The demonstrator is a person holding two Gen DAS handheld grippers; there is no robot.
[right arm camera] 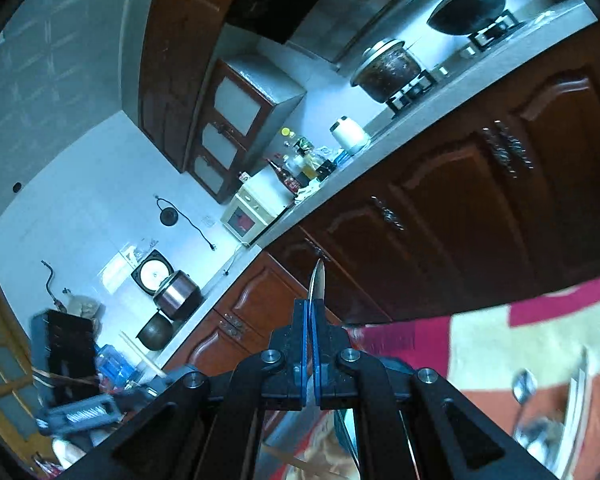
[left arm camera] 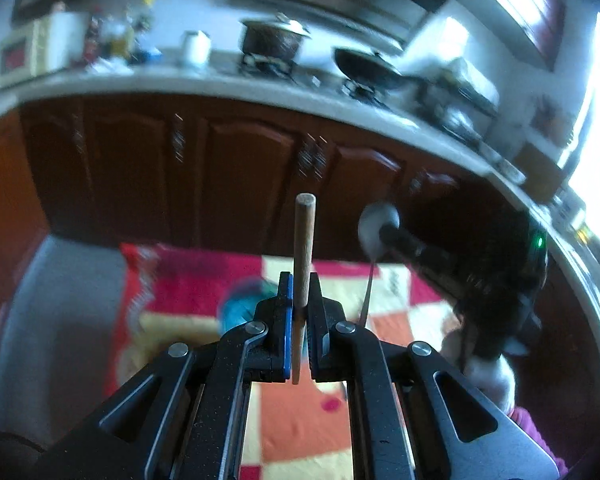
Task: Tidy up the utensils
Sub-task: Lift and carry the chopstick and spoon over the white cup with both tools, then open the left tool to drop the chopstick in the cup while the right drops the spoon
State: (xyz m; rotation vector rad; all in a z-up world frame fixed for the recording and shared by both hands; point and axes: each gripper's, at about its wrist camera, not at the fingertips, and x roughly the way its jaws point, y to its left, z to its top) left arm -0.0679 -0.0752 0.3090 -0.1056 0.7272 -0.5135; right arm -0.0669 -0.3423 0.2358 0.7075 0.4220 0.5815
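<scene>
Two utensils clamped — round wooden stick (left arm camera: 303,264), thin metal blade (right arm camera: 318,282).

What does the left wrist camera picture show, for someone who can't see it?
The left gripper is shut on a wooden stick that points up toward dark wooden cabinets. Below lies a red, orange and cream cloth, and the other gripper blurs in at the right.

Below you lies a patchwork cloth in red, orange and cream squares (left arm camera: 300,420), spread over the surface. On it you have a shiny metal spoon (right arm camera: 524,388) just beside a long steel blade (right arm camera: 576,396), and a blurred teal round object (left arm camera: 240,308).
</scene>
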